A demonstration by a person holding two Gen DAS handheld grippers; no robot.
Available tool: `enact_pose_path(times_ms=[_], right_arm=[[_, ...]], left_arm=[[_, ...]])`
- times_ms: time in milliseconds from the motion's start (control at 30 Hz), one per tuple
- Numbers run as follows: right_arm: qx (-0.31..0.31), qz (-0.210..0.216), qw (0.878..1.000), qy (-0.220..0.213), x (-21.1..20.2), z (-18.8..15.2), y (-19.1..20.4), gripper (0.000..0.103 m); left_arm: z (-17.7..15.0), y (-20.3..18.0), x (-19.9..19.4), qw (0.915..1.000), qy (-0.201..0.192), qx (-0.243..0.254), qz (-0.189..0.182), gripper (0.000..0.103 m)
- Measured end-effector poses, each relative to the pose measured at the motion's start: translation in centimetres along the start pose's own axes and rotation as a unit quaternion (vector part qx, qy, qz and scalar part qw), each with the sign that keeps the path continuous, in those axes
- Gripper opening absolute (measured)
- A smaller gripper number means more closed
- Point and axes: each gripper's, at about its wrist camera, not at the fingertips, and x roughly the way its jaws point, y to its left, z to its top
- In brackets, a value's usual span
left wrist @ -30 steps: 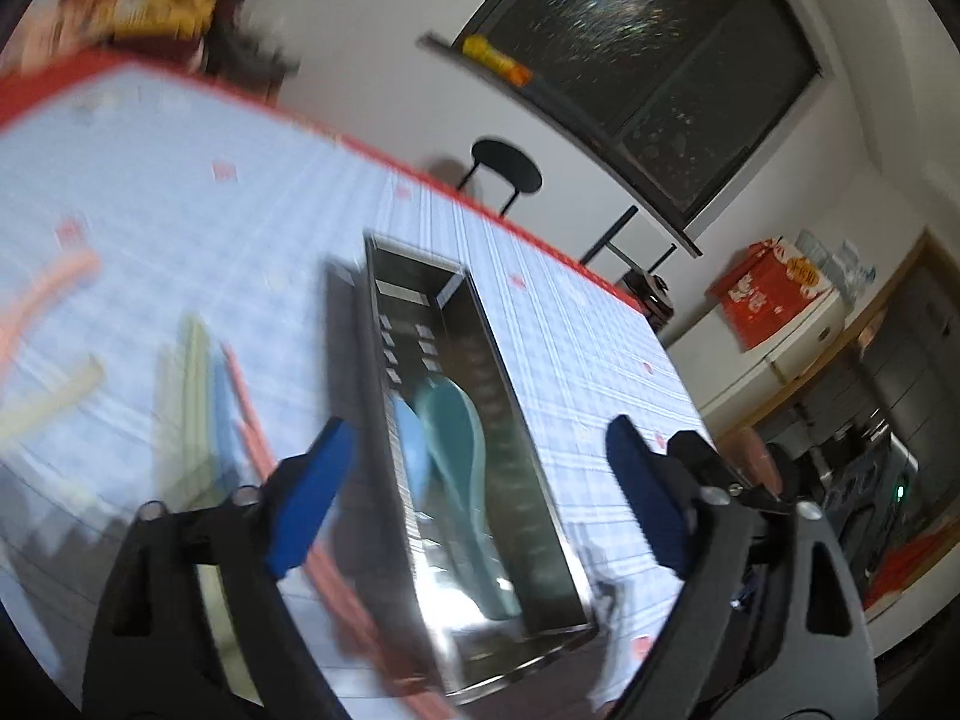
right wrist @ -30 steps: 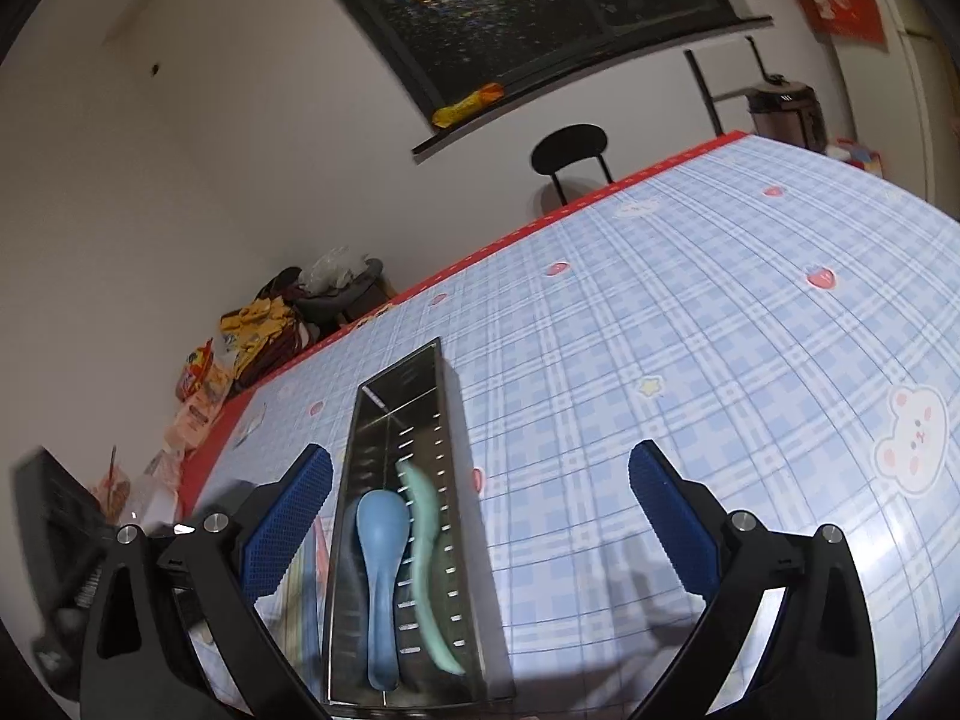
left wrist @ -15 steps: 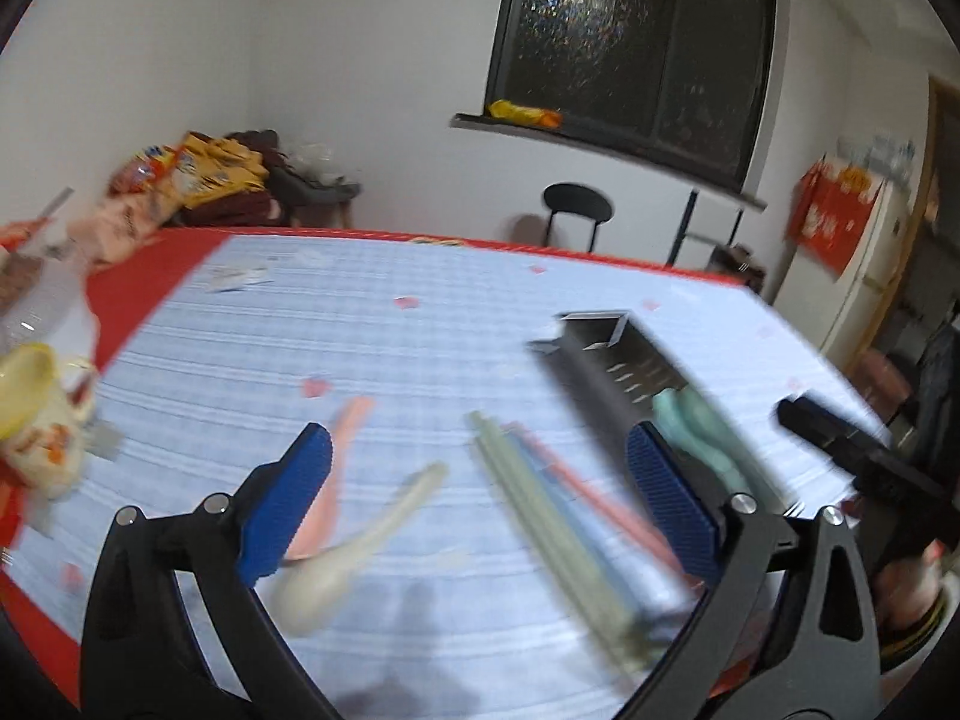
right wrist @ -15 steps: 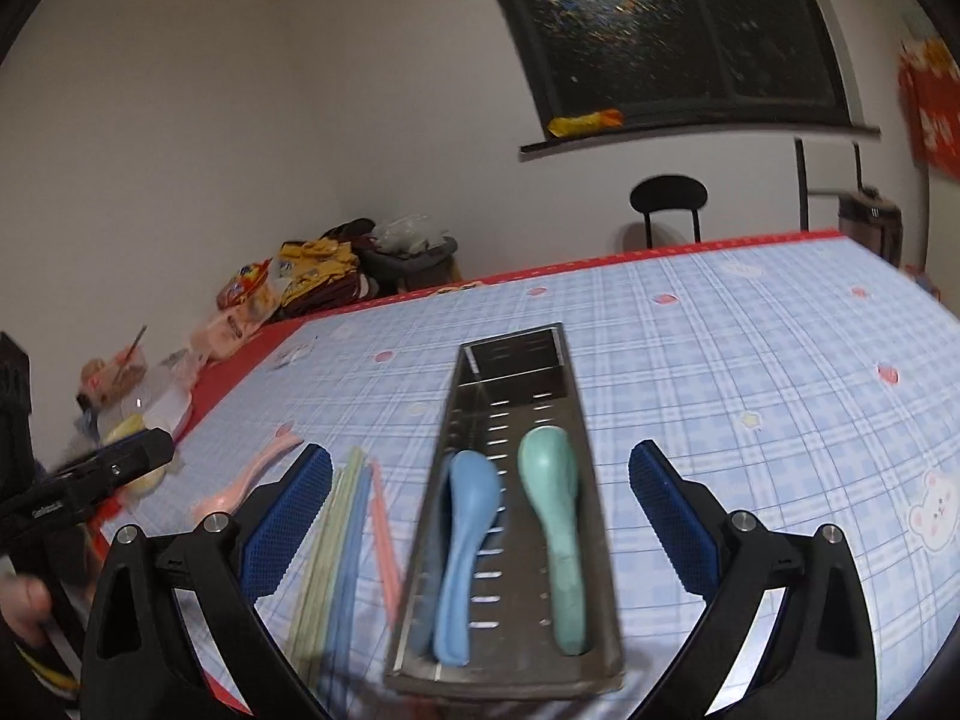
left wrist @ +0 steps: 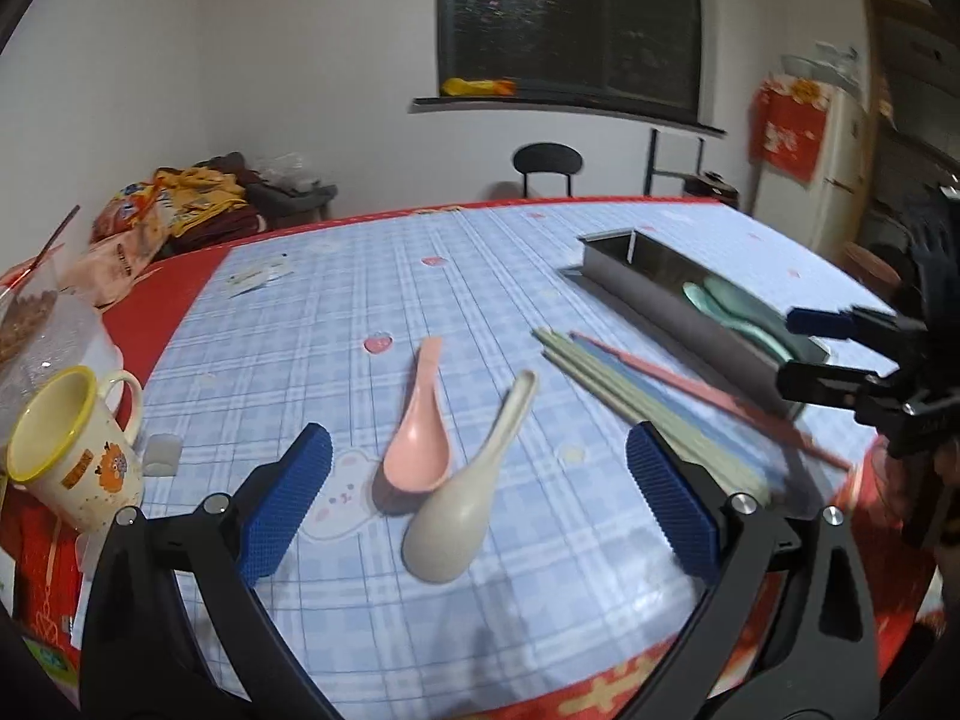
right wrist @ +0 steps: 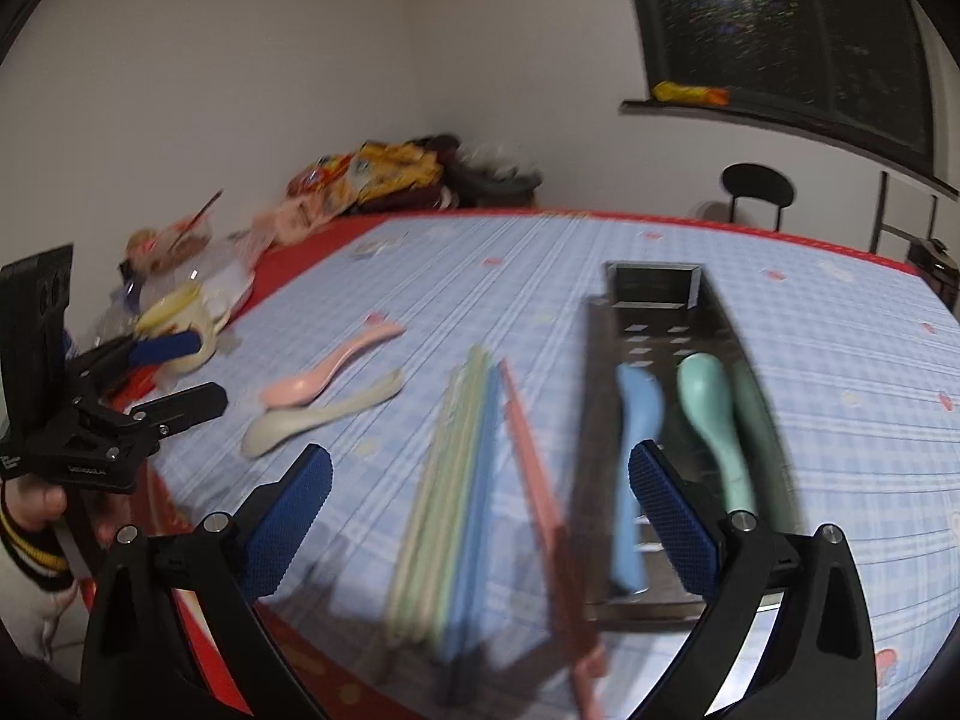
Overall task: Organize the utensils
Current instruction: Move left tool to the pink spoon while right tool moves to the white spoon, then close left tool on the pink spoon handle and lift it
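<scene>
The left gripper (left wrist: pixel 479 501) hangs above the near part of the blue checked tablecloth (left wrist: pixel 336 312), tipped downward toward it, its jaws wide apart with nothing clamped; they have just been opening. Between its blue pads (left wrist: pixel 285 507), just ahead of them, lie two soup spoons: a pink spoon (left wrist: pixel 418 435) and a beige spoon (left wrist: pixel 465 495), bowls nearest the tool, handles pointing away, the beige one slightly right of the pink and just beside it. Right of the right pad a bundle of chopsticks (left wrist: pixel 648 405) lies on the cloth, pale green and blue ones together with a pink pair on their far side. Further right stands the steel utensil tray (left wrist: pixel 654 294), with a teal spoon (left wrist: pixel 735 306) inside. Left of the tool, near the table edge, sits a cream mug (left wrist: pixel 69 450).

The right gripper (right wrist: pixel 480 501) is likewise tipped down, jaws spread and empty. The chopsticks run lengthwise between its pads, reaching back toward the camera. Behind its right pad (right wrist: pixel 675 525) is the tray, holding a blue spoon (right wrist: pixel 633 450) and the teal spoon side by side, handles toward the tool. Far left in this view, a hand (right wrist: pixel 42 504) in a striped cuff grips the other tool's handle, with its fingers reaching toward the two loose spoons.
</scene>
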Motion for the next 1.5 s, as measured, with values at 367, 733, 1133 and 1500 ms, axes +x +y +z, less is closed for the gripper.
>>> enact_pose_path(times_ms=[367,733,1133,1500], right_arm=[[-0.017,0.034,0.997,0.06,3.0,-0.4,4.1,0.074],[0.01,0.068,0.992,0.107,6.9,0.2,6.8,0.065],[0.032,0.046,0.991,0.123,8.7,0.1,6.5,0.062],[0.047,0.048,0.991,0.113,8.9,-0.2,5.8,0.062]], left_arm=[[-1.2,3.6,0.1,0.9999,-0.002,-0.003,-0.014,0.097],[0.8,7.3,4.0,0.996,0.05,-0.044,-0.058,0.076],[3.1,8.5,12.5,0.974,0.121,-0.12,-0.149,0.039],[2.0,10.9,14.3,0.9496,0.127,-0.196,-0.209,0.039]])
